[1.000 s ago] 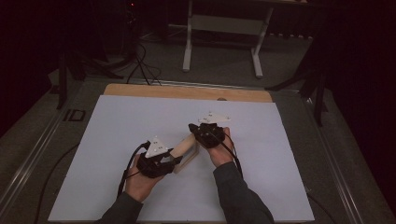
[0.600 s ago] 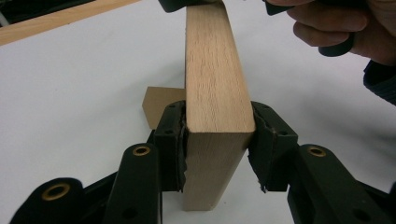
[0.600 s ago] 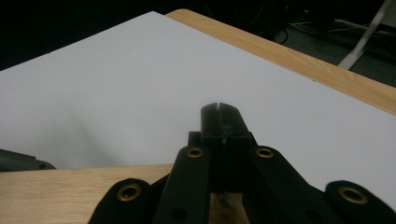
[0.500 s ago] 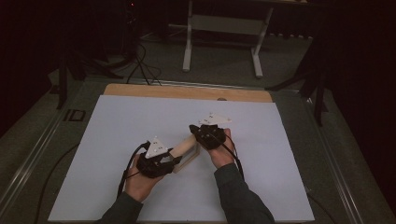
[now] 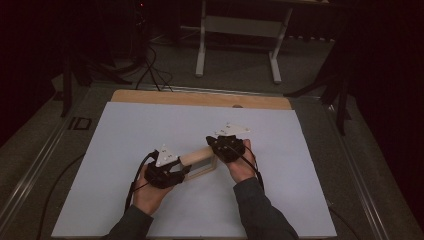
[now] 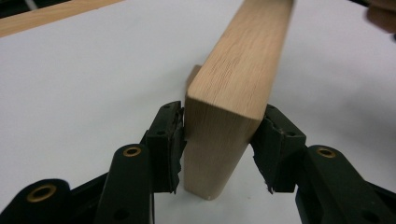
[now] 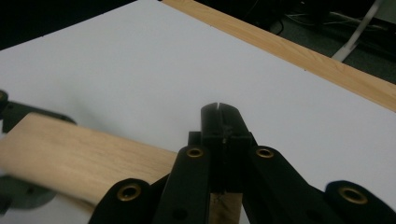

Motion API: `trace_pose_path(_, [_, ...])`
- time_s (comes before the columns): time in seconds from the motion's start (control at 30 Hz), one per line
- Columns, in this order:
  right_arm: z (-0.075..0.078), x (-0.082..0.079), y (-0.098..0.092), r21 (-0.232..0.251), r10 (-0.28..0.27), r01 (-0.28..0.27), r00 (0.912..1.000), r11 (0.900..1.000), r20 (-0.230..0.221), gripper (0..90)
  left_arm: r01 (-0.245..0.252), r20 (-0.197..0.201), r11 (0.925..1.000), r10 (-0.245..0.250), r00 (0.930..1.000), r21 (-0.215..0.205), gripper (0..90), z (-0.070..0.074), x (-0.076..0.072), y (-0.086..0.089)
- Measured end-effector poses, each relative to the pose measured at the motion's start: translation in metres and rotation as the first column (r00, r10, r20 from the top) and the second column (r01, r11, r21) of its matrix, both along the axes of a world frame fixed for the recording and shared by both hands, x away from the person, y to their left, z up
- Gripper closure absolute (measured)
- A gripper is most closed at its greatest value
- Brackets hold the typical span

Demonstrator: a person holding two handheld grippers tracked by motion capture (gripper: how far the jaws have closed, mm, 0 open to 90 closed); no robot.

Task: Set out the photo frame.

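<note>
**Two hand-held grippers at a wooden frame on a white table**

High view: the white table (image 5: 150,130) takes up the middle of the frame, with a bare wooden strip along its far edge. Below centre lies the wooden frame (image 5: 200,161), a pale piece with a bar on top and a thinner part beneath. The left gripper (image 5: 181,172), held in the left hand (image 5: 149,192), meets the frame's left end; the right gripper (image 5: 214,148), in the right hand (image 5: 241,165), sits at the frame's right end. Both sleeves enter from the bottom edge.

Left gripper view: the wooden frame (image 6: 233,98) rises from lower centre toward the upper right, its cut end between the two black jaws. The jaws have just been opening; the left pad sits against the wood, the right one stands just beside it, the grip slackened.

Right gripper view: the jaws are pressed together at centre, tips meeting. The wooden frame (image 7: 84,154) lies at lower left, passing under the jaws; whether they pinch any part of it cannot be told
</note>
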State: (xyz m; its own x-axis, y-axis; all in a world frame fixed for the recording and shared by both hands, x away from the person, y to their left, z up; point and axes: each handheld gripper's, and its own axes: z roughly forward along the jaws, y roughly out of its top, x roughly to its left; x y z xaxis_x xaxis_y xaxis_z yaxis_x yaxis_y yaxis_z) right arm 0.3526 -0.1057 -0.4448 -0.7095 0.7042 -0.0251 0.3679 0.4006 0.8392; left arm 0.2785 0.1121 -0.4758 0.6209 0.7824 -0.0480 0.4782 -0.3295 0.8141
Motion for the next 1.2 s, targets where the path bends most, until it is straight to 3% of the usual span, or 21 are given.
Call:
trace_pose_path(0.2, [0.002, -0.004, -0.002, -0.029, -0.001, 0.001, 1.0000, 1.000, 0.003, 89.7, -0.027, -0.001, 0.9996, 0.027, 0.9996, -0.010, 54.7, -0.002, 0.003, 0.002])
trace_pose_path(0.5, [0.001, -0.007, -0.008, -0.025, 0.003, -0.003, 0.9995, 1.000, -0.030, 89.7, -0.058, 0.004, 0.9979, 0.058, 0.9983, -0.028, 56.2, -0.002, 0.006, 0.005])
trace_pose_path(0.63, [-0.003, -0.009, -0.008, -0.039, 0.006, -0.008, 0.9993, 0.999, -0.036, 89.5, -0.045, -0.004, 0.9983, 0.045, 0.9990, -0.037, 57.0, -0.003, 0.007, 0.005])
trace_pose_path(0.83, [-0.004, -0.009, -0.009, -0.021, -0.004, 0.004, 0.9996, 1.000, -0.028, 83.3, -0.040, -0.006, 0.9980, 0.039, 0.9992, -0.049, 56.4, -0.003, 0.009, 0.006])
trace_pose_path(1.0, [0.001, -0.012, -0.014, 0.023, 0.002, -0.001, 1.0000, 1.000, -0.006, 73.3, -0.040, -0.010, 0.9975, 0.039, 0.9992, -0.058, 56.4, -0.003, 0.009, 0.006])
trace_pose_path(1.2, [0.004, -0.011, -0.020, 0.067, 0.020, -0.018, 0.9995, 0.998, -0.025, 60.3, -0.040, -0.013, 0.9976, 0.039, 0.9991, -0.057, 56.2, -0.004, 0.011, 0.006])
